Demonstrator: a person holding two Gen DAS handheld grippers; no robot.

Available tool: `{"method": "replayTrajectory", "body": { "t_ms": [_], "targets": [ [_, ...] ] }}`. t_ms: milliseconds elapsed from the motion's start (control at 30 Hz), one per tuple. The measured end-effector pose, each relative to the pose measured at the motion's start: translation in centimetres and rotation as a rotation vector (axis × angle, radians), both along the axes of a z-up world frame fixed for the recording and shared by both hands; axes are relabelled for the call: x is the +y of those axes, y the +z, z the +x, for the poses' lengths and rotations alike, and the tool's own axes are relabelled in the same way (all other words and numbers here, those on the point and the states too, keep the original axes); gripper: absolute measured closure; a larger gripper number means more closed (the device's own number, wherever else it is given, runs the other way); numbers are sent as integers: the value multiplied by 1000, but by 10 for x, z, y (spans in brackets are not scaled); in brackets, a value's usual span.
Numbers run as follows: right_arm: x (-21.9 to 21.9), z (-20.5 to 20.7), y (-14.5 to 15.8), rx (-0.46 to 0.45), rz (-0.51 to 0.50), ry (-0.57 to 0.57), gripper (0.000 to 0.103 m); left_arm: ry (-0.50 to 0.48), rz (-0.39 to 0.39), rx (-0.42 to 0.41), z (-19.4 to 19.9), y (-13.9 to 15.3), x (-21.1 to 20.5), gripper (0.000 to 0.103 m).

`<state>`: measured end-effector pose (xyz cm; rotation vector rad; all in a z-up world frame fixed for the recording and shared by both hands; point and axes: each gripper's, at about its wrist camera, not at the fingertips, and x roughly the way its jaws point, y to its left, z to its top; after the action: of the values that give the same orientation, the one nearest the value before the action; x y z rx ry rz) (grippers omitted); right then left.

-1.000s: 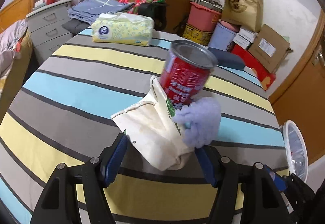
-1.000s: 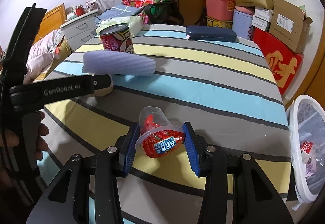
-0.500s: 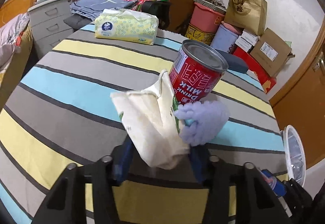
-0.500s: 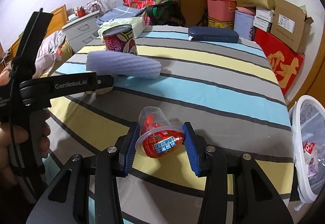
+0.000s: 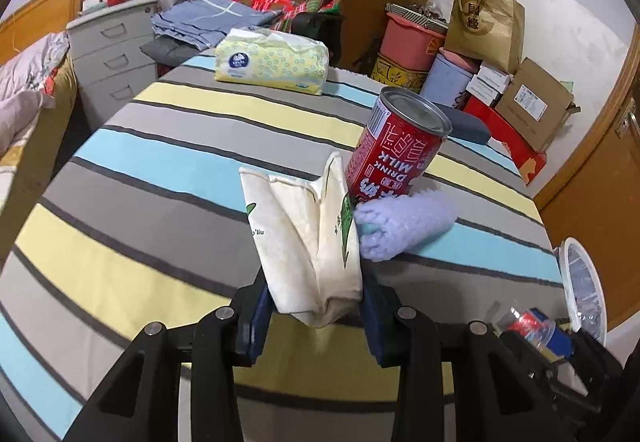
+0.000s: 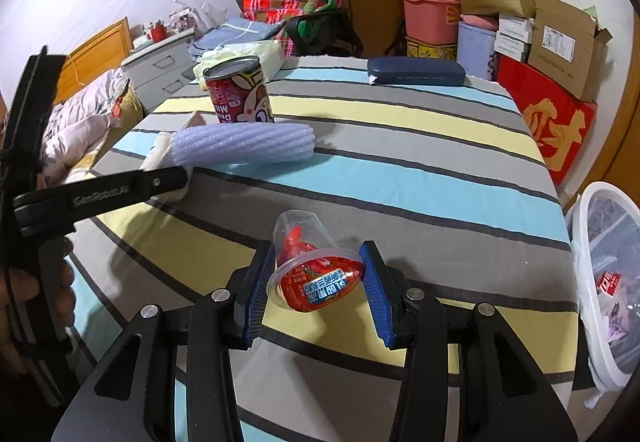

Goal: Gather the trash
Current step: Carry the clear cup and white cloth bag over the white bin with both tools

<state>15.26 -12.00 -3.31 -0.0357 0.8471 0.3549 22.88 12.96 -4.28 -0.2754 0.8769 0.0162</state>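
Both hands were at the pick-up step of the trash collection. The left tongs were closing on a crumpled cream paper bag that stood on the striped bench; the bag's lower end sat between the blue pads and looked pinched from both sides, though the squeeze was not yet finished. The bag leaned against a red milk can and touched a roll of lilac foam lying just beside it. The right tongs stood partly open and clamped on a clear plastic cup with a red label, the cup lying on its side with its rim pressed between the pads, near the front edge of the bench. A white bin with a liner stood off the bench's right side, with scraps already inside. The next move probably called for the left grip to firm up and lift the bag clear without toppling the can or dragging the foam, and for both loads to be carried right to the bin
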Motion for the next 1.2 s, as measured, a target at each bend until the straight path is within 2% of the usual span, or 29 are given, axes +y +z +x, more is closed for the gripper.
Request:
{"method": "replayTrajectory", "body": {
  "t_ms": [367, 467, 700, 1200],
  "targets": [
    [-4, -8, 6, -21, 26, -13, 58, -5, 37, -39, -34, 14, -4, 63],
    [-7, -11, 9, -33, 23, -20, 58, -12, 74, -57, -43, 21, -11, 63],
    [-18, -16, 15, -53, 38, -43, 58, -66, 65, -92, -56, 36, -31, 63],
    [-68, -32, 32, -121, 55, -160, 58, -206, 92, -161, -69, 66, -103, 63]
  ]
}}
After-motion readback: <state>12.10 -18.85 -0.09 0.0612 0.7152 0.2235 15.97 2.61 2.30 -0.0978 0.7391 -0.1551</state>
